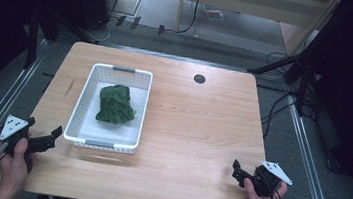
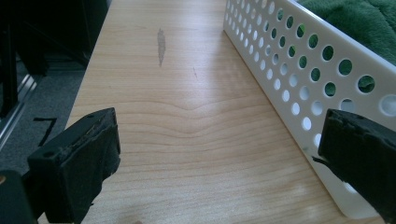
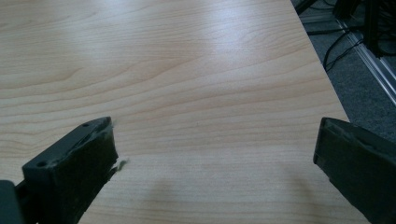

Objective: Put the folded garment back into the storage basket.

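Here the white basket (image 1: 84,100) runs lengthwise away from both released tongs, holding green cloth (image 1: 116,104)

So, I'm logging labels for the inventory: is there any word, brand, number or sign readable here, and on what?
None can be read.
White basket, green cloth, wooden table, both grippers: no print visible.
Red item on the floor: too small and blurred to read.
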A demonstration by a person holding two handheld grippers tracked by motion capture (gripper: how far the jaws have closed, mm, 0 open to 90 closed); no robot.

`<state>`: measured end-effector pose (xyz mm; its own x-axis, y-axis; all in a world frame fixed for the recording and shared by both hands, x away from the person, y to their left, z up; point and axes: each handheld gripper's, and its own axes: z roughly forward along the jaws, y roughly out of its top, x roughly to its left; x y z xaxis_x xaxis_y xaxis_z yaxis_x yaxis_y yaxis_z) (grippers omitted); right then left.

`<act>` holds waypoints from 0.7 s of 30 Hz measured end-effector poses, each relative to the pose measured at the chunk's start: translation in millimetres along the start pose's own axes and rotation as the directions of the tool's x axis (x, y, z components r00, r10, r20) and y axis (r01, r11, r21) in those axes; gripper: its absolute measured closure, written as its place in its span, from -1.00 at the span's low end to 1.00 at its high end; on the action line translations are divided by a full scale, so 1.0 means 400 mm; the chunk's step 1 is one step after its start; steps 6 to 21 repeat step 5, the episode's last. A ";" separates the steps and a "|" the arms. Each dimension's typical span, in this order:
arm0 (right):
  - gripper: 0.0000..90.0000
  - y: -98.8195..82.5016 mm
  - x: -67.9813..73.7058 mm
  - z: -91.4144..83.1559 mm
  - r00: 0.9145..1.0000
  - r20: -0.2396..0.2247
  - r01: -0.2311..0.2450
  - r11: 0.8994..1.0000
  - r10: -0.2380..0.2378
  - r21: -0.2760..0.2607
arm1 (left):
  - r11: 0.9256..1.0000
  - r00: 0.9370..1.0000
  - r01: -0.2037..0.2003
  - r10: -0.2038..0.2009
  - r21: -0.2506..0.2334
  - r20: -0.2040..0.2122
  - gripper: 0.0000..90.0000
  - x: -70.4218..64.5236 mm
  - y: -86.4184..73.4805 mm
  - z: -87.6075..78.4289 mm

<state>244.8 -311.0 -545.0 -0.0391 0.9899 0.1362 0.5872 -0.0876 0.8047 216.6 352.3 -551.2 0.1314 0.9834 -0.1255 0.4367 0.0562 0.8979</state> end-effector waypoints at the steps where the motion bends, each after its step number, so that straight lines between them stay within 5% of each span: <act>1: -1.00 0.000 0.000 0.000 1.000 0.000 0.003 1.000 -0.003 0.000 | 1.000 1.000 0.000 0.000 0.000 0.000 -1.00 0.000 0.000 0.000; 21: -1.00 0.001 0.004 -0.008 1.000 -0.006 0.017 1.000 -0.017 -0.013 | 1.000 1.000 0.000 0.000 0.000 0.000 -1.00 0.000 0.000 0.000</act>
